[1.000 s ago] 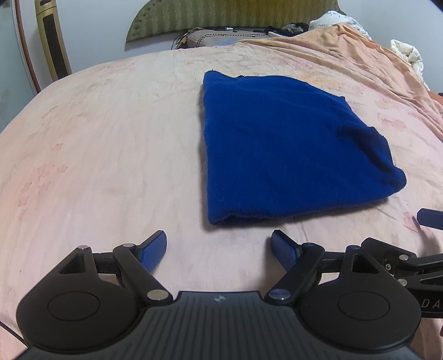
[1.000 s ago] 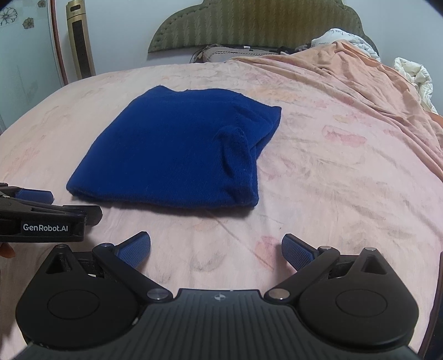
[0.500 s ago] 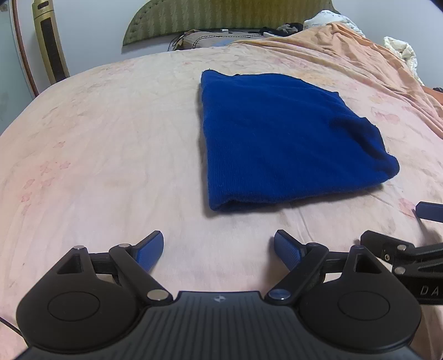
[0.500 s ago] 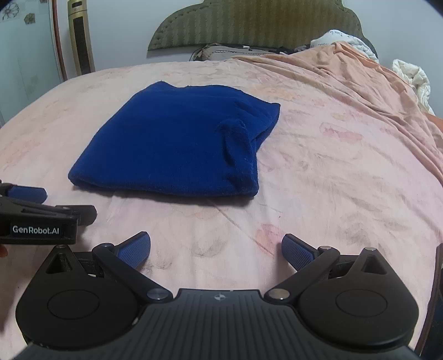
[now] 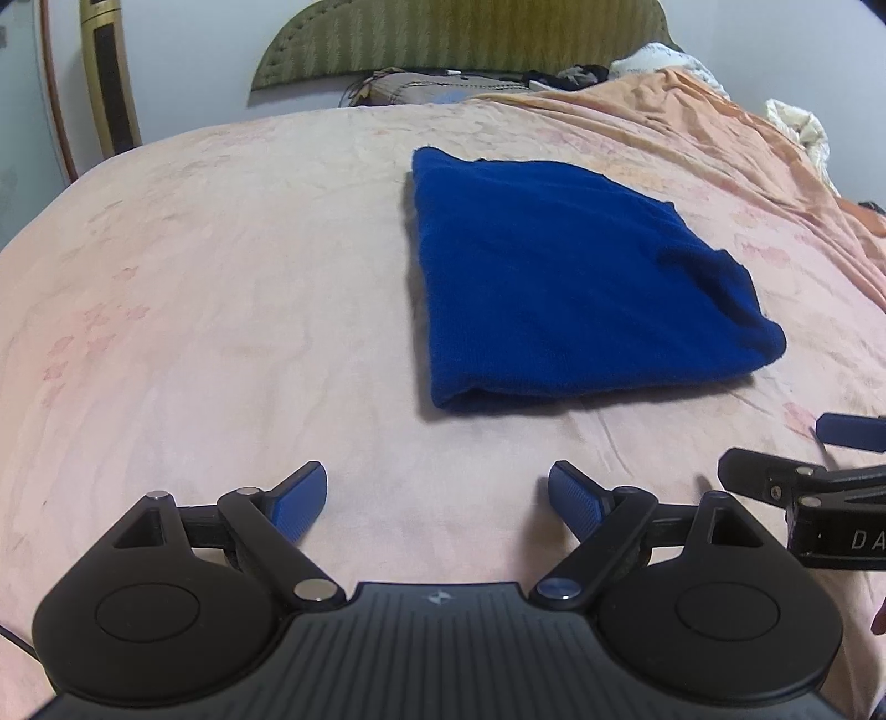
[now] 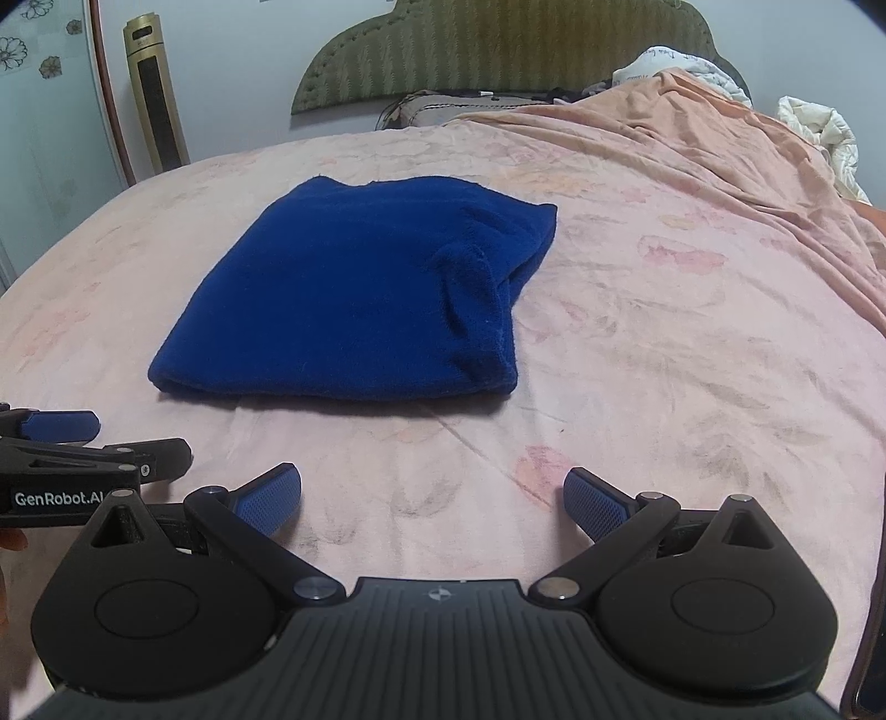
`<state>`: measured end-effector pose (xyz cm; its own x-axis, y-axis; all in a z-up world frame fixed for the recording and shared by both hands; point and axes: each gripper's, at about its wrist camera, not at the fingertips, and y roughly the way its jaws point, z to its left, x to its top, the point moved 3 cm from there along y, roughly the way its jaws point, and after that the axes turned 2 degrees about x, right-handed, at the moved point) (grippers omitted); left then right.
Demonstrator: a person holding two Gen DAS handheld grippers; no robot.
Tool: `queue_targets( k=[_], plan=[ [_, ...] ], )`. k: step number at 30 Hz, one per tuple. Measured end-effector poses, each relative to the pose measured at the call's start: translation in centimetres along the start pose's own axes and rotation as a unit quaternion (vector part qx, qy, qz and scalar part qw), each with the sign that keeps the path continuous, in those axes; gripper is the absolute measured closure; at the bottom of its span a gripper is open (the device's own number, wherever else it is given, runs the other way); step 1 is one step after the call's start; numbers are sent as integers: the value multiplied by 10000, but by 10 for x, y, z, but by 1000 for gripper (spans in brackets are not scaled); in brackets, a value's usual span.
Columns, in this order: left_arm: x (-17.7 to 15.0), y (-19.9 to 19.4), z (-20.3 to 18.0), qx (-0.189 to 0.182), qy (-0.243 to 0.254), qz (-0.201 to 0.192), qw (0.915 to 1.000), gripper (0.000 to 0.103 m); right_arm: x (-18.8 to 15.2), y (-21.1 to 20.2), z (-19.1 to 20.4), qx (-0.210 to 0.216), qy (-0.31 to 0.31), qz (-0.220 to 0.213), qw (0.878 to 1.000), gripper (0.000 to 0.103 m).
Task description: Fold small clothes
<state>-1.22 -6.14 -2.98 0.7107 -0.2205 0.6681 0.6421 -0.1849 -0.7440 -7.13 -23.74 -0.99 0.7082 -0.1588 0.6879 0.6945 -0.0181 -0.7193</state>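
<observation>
A deep-blue knitted garment [image 5: 576, 288], folded into a thick, roughly rectangular pad, lies flat on the pale pink floral bedsheet [image 5: 221, 310] of a bed with an olive-green padded headboard [image 6: 498, 50], while two hand-held black grippers with blue finger pads hover short of its near edge. The left gripper [image 5: 437, 495] has its jaws spread wide and holds nothing; the garment sits ahead of it and off to its right, apart from the fingertips with bare sheet between. The right gripper [image 6: 432, 498] is likewise spread wide and empty, and from its camera the garment [image 6: 354, 299] lies ahead and slightly to its left, so the pad sits roughly between the two tools, which are close beside each other. The folded edge nearest the grippers runs crosswise to both, and the pad's longer sides stretch away toward the headboard; a bulkier, rumpled layer marks its right-hand side. Neither tool is clearly nearer, though the left one lines up with the near left corner and the right with the near right corner. Judging by the compact shape, the folding looks largely done, and any further fold would likely begin at that near edge.
</observation>
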Motion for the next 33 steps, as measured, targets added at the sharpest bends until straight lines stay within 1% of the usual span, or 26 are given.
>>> queue_targets(
  k=[6, 11, 14, 19, 27, 31, 33],
  plan=[
    [-2, -2, 4, 81, -17, -26, 10000, 15, -1, 0, 1, 15, -23, -17, 10000, 1],
    [-3, -3, 5, 165, 43, -85, 9998, 15, -3, 2, 0, -88, -57, -18, 9999, 1],
    [-4, -4, 5, 169, 52, -123, 9998, 15, -4, 2, -2, -41, -17, 19, 10000, 1],
    [-6, -3, 4, 208, 76, -125, 9997, 15, -4, 3, -1, -22, -78, 29, 10000, 1],
    [-6, 0, 3, 210, 66, -64, 9997, 15, -6, 5, 3, -103, -210, 73, 9997, 1],
    [-6, 2, 2, 187, 94, -16, 9998, 12, -5, 4, 1, -45, -147, 51, 9999, 1],
    [-6, 2, 2, 191, 82, -22, 9998, 12, -5, 3, 1, -18, -119, 28, 9999, 1]
  ],
)
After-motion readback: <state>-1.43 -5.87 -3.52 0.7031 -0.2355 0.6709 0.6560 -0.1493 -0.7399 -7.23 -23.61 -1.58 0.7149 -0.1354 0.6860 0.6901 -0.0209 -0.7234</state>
